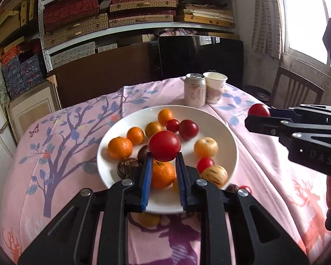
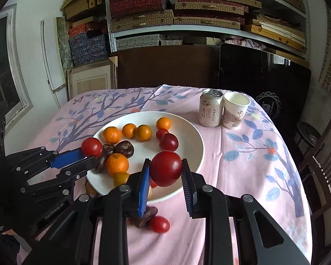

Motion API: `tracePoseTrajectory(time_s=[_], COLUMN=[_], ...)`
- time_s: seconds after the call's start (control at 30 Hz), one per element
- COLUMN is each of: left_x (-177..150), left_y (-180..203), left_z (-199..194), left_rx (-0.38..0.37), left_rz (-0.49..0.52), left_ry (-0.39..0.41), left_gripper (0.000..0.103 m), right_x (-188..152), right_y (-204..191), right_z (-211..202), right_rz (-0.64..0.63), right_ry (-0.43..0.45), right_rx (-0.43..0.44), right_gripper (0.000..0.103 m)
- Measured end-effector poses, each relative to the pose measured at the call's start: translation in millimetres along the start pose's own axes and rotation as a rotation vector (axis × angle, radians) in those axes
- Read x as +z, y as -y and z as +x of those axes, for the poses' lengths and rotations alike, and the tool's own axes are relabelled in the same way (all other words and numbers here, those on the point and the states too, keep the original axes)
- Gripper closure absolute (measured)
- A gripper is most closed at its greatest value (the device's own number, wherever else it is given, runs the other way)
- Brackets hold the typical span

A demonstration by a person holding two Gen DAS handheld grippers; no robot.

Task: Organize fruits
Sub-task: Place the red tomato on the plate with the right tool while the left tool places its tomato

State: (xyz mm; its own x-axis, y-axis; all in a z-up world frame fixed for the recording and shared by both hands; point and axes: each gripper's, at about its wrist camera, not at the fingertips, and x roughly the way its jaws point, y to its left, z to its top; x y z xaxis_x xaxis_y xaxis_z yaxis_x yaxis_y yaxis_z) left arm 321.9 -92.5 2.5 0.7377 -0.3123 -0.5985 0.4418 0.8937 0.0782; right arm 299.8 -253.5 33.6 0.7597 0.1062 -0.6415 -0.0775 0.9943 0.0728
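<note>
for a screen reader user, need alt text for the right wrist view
The right gripper holds a red tomato above the near rim of a white plate of oranges, tomatoes and dark fruits. At left, the left gripper holds a smaller tomato; a drink can and paper cup stand behind.

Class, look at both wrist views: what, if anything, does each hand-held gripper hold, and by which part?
Each holds a red tomato, pinched across its sides at the fingertips: the left hand-held gripper grips one tomato, the right hand-held gripper the other tomato.
</note>
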Motion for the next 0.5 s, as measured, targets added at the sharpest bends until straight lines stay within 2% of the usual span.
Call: tracePoseTrajectory(time_s=[0.1, 0.17, 0.2, 0.23, 0.27, 0.3, 0.37, 0.43, 0.5], left_x=[8.0, 6.9, 4.9, 1.1, -2.5, -6.3, -8.6, -10.1, -15.3], left_y=[-7.2, -7.4, -7.8, -10.3, -15.0, -20.7, -28.0, -29.6, -27.7], left_z=[19.5, 27.6, 28.4, 26.8, 23.2, 18.2, 12.3, 5.9, -4.2], left_rx=[-0.008, -0.02, -0.012, 0.016, 0.058, 0.077, 0.049, 0.048, 0.073], left_rz=[-0.022, -0.029, -0.049, -0.09, -0.139, -0.184, -0.211, -0.19, -0.149], left_ry=[-0.02, -0.005, 0.017, 0.05, 0.088, 0.128, 0.134, 0.108, 0.116], left_gripper=[0.083, 0.079, 0.053, 0.032, 0.019, 0.004, 0.005, 0.005, 0.005], right_x=[11.6, 12.3, 10.9, 8.8, 7.1, 5.5, 2.7, 0.0, -4.7], right_y=[-1.5, -3.3, -5.1, -4.9, -1.8, 3.6, 16.3, 22.7, 23.8], right_z=[29.8, 44.7, 50.0, 52.4, 52.1, 49.2, 40.9, 32.5, 24.6], right_rz=[-0.013, -0.033, -0.046, -0.054, -0.054, -0.04, 0.013, 0.03, 0.017], right_ry=[-0.031, -0.052, -0.061, -0.058, -0.04, -0.019, -0.004, -0.016, -0.012], right_rx=[0.007, 0.02, 0.007, -0.041, -0.088, -0.075, 0.004, 0.006, -0.006], right_gripper=[0.076, 0.074, 0.056, 0.05, 0.034, 0.016, 0.008, 0.007, 0.007])
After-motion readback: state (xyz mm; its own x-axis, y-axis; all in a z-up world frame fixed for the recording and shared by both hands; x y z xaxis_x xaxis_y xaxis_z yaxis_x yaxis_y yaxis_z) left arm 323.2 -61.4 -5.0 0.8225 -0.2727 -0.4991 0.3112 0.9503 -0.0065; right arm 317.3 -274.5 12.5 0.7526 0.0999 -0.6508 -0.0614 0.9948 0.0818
